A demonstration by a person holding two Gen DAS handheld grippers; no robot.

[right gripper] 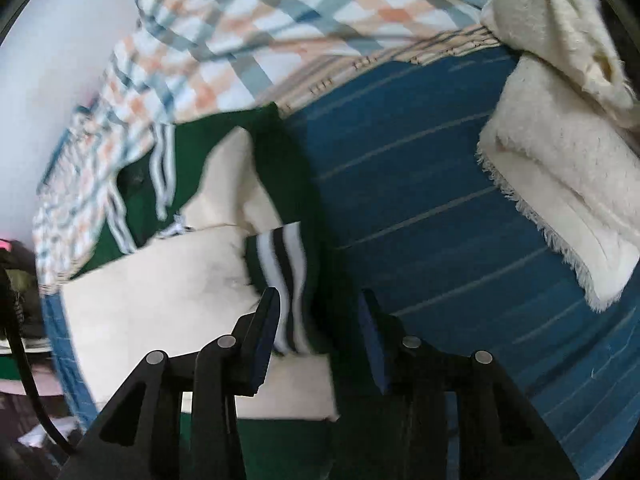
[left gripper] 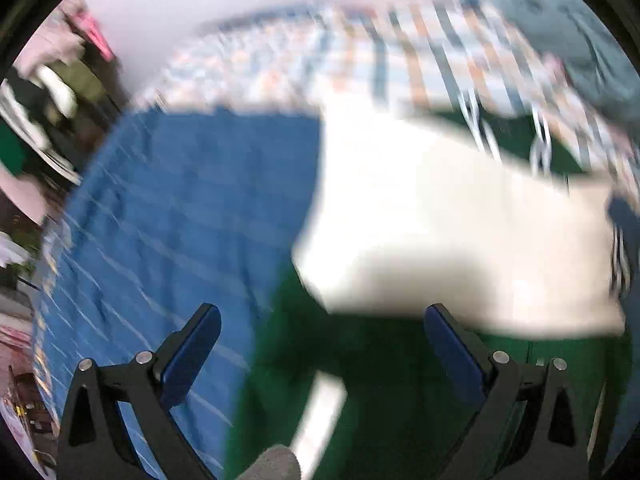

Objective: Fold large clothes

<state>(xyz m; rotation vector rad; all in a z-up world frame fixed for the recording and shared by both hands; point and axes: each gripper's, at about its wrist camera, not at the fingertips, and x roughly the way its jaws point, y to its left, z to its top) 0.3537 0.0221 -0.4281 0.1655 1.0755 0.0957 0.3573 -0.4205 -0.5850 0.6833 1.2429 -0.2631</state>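
A green and cream jacket (right gripper: 168, 292) with striped cuffs lies on a blue striped bedspread (right gripper: 440, 200). In the blurred left wrist view its cream sleeve (left gripper: 440, 220) crosses the green body (left gripper: 360, 380). My left gripper (left gripper: 322, 320) is open wide just above the green cloth, holding nothing. My right gripper (right gripper: 316, 312) is open, its fingers on either side of the striped cuff (right gripper: 286, 280) and the jacket's dark green edge, not closed on it.
A plaid blanket (right gripper: 240, 40) lies bunched at the far side of the bed, also in the left wrist view (left gripper: 360, 52). A folded cream fleece throw (right gripper: 560, 184) sits at the right. Clutter (left gripper: 40, 92) stands left of the bed.
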